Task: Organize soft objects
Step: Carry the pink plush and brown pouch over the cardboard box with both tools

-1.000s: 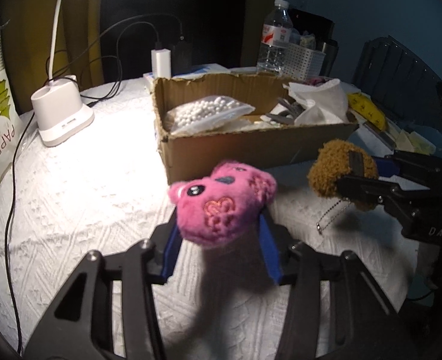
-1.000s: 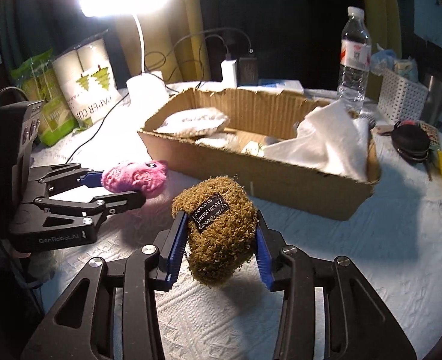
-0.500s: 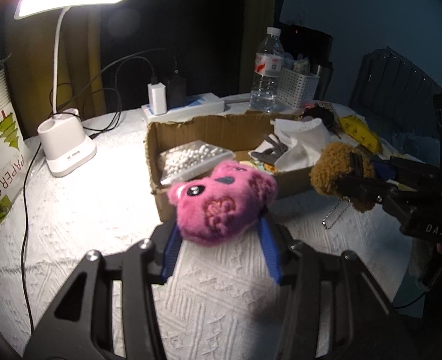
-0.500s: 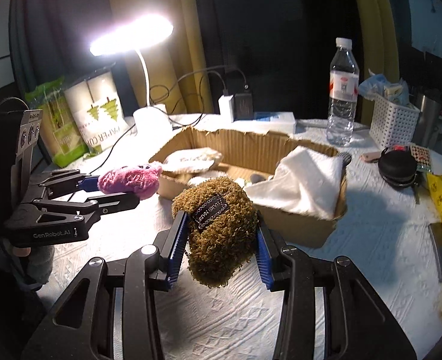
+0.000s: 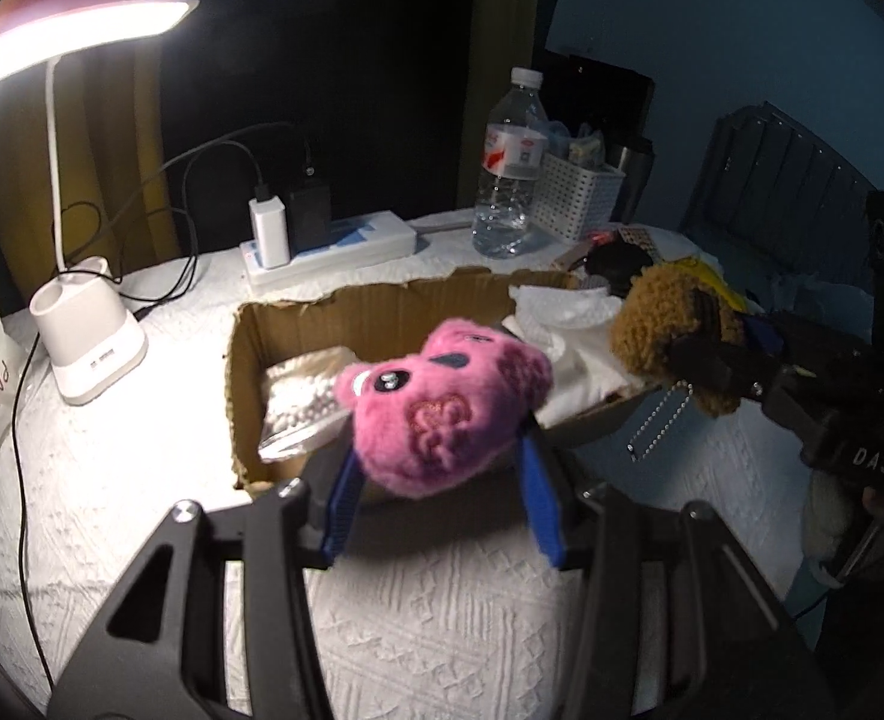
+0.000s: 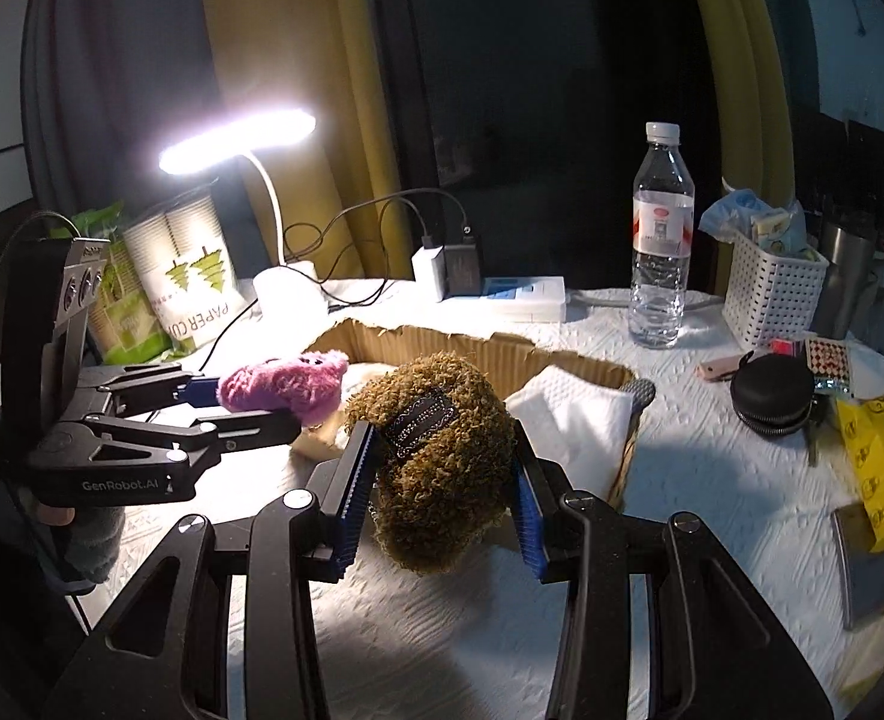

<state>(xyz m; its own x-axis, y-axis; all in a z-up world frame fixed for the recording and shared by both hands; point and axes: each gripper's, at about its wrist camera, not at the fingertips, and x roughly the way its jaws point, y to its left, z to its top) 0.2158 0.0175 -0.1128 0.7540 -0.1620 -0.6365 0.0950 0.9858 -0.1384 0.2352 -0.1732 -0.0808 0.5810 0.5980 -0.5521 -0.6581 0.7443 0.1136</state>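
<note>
Left gripper (image 5: 439,480): its blue-padded black fingers are clamping the fluffy pink plush toy (image 5: 442,411), holding it in the air at the near edge of the box.
Right gripper (image 6: 445,495): its pads are squeezing the curly brown plush toy (image 6: 439,456), holding it off the table with a ball chain dangling beneath it in the left wrist view.
Cardboard box (image 5: 382,315): the torn-edged open brown box is sitting just beyond both toys, holding a clear bag of white beads (image 5: 304,399) at its 9 o'clock end and a folded white cloth (image 6: 574,420) at its 3 o'clock end.
Table (image 6: 712,510): a white embossed cloth is covering it.
Far edge: a glowing white desk lamp (image 5: 85,342) is standing at 10 o'clock, a clear plastic water bottle (image 6: 661,240) at 1 o'clock.
</note>
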